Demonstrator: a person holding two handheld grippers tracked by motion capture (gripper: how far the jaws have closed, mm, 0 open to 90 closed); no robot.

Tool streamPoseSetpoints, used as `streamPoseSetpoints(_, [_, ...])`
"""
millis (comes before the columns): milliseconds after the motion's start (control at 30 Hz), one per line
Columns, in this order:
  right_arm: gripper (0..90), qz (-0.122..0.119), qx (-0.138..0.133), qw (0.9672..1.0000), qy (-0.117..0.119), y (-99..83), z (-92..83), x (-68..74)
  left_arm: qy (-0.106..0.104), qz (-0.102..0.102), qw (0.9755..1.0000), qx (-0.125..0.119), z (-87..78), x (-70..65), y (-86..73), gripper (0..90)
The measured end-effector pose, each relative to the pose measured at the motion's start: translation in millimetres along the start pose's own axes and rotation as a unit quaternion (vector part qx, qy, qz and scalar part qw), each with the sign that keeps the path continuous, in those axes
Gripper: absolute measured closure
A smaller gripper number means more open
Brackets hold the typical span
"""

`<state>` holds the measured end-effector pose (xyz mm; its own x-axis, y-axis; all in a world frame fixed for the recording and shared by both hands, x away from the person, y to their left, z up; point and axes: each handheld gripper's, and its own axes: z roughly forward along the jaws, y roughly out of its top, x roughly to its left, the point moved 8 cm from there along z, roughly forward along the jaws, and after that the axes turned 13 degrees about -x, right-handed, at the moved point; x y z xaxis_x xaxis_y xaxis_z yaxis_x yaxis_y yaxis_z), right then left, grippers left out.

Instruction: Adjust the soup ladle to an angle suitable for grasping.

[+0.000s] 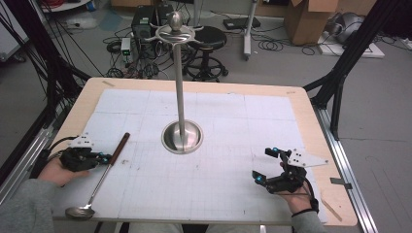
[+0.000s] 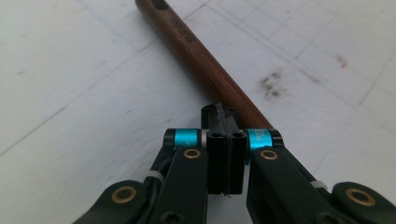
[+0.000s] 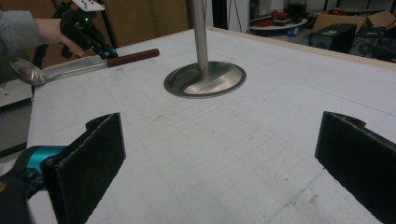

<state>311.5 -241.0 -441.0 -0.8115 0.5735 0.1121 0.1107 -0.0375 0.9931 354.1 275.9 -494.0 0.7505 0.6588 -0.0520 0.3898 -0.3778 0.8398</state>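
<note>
Nearest the high camera, at the bench's (image 1: 87, 92) front edge: grey sleeves and two hands, one gripper each. Left gripper (image 1: 103, 158) low over the white gridded sheet (image 1: 233, 126), jaws pressed together in its own view with no gap between the pads, tips touching or just above the ladle's brown wooden handle (image 2: 205, 70) — cannot tell whether anything is pinched. Ladle (image 1: 102, 177) lying flat, steel bowl toward the person behind and below that gripper, wooden grip running forward past its tips. Right gripper (image 1: 265, 165) at the opposite front corner, well apart from the ladle, jaws spread wide and empty, black pads (image 3: 95, 158) standing far to either side of its view. Ahead of the right gripper, between the two hands and farther out — a steel stand (image 1: 180, 97), round dished base (image 3: 205, 79) on the sheet, upright pole, hooked arms and knob on top. Beyond the bench: stool (image 1: 209, 48), cables, cardboard box (image 1: 306, 19) on the floor.
</note>
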Motion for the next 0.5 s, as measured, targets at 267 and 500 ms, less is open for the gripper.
streamPoseSetpoints(267, [0.7, 0.001, -0.006, 1.0, -0.002, 2.0, -1.5, -0.4, -0.021, 0.021, 0.9993, 0.022, 14.5, -18.4, 9.7, 89.7])
streamPoseSetpoints(500, [0.7, 0.0, -0.004, 1.0, 0.0, 1.3, -1.0, 0.1, -0.033, 0.035, 0.9985, 0.027, 18.0, -30.4, 11.6, 89.7])
